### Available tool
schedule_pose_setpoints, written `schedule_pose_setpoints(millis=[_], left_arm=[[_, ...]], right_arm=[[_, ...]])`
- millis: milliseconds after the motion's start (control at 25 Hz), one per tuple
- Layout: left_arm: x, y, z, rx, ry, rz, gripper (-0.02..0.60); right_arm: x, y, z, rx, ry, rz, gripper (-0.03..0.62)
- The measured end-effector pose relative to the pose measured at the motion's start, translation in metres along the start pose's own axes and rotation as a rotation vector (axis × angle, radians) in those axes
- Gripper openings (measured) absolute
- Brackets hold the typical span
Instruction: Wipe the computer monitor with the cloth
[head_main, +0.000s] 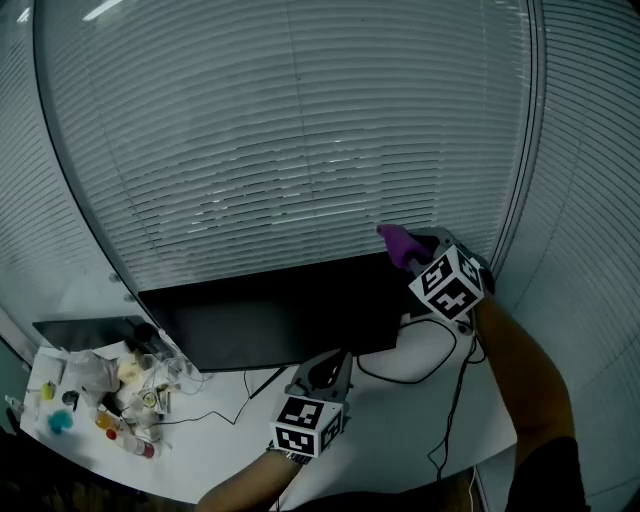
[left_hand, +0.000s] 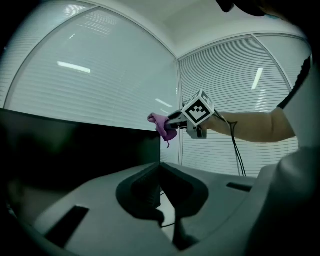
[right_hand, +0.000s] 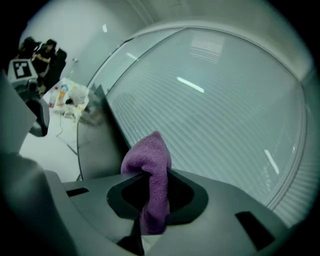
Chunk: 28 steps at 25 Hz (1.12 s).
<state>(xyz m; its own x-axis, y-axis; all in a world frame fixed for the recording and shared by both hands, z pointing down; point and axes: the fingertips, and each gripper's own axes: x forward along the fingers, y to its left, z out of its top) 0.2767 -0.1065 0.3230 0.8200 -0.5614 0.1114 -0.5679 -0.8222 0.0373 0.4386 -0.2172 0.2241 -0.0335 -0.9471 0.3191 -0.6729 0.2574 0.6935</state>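
The black monitor (head_main: 280, 310) stands on the white table (head_main: 400, 430) in front of the blinds. My right gripper (head_main: 402, 246) is raised at the monitor's top right corner and is shut on a purple cloth (head_main: 394, 240). In the right gripper view the cloth (right_hand: 150, 160) bulges out above the jaws, with the monitor's edge (right_hand: 97, 140) just behind it. My left gripper (head_main: 330, 364) sits low by the monitor's bottom edge, jaws together and empty. The left gripper view shows the dark screen (left_hand: 75, 150) and the cloth (left_hand: 162, 125) at its upper corner.
Small bottles and clutter (head_main: 110, 395) crowd the table's left end beside a second dark screen (head_main: 85, 330). Black cables (head_main: 420, 375) loop over the table at the right. Window blinds (head_main: 300, 130) run close behind the monitor.
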Motion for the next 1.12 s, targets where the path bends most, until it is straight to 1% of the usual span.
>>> schedule_pose_setpoints(millis=[160,200,320,400,520,640,880,1120], left_arm=[[-0.005,0.008,0.0,-0.011,0.005,0.023,0.006],[-0.006,0.011,0.0,-0.017,0.008,0.031,0.006],[-0.006,0.023,-0.005,-0.029,0.014,0.05,0.006],[-0.008,0.027,-0.008,-0.034,0.015,0.06,0.006],[-0.013,0.031,-0.011,-0.046,0.017,0.084,0.006],[-0.02,0.033,-0.015,-0.057,0.014,0.107,0.006],[-0.045,0.049,-0.012,-0.077,0.0,0.139,0.006],[-0.073,0.088,-0.025,-0.107,0.005,0.141,0.006]], right_arm=[[0.011,0.014,0.009,-0.373,0.118,0.038,0.078],[0.016,0.017,0.01,-0.452,0.147,0.048,0.078],[0.035,0.027,0.009,-0.629,0.227,0.088,0.078],[0.043,0.032,0.011,-0.709,0.261,0.112,0.078],[0.046,0.04,0.019,-0.799,0.281,0.145,0.078],[0.044,0.049,0.029,-0.873,0.287,0.153,0.078],[0.042,0.067,0.064,-0.936,0.287,0.17,0.078],[0.062,0.112,0.108,-0.999,0.289,0.185,0.078]])
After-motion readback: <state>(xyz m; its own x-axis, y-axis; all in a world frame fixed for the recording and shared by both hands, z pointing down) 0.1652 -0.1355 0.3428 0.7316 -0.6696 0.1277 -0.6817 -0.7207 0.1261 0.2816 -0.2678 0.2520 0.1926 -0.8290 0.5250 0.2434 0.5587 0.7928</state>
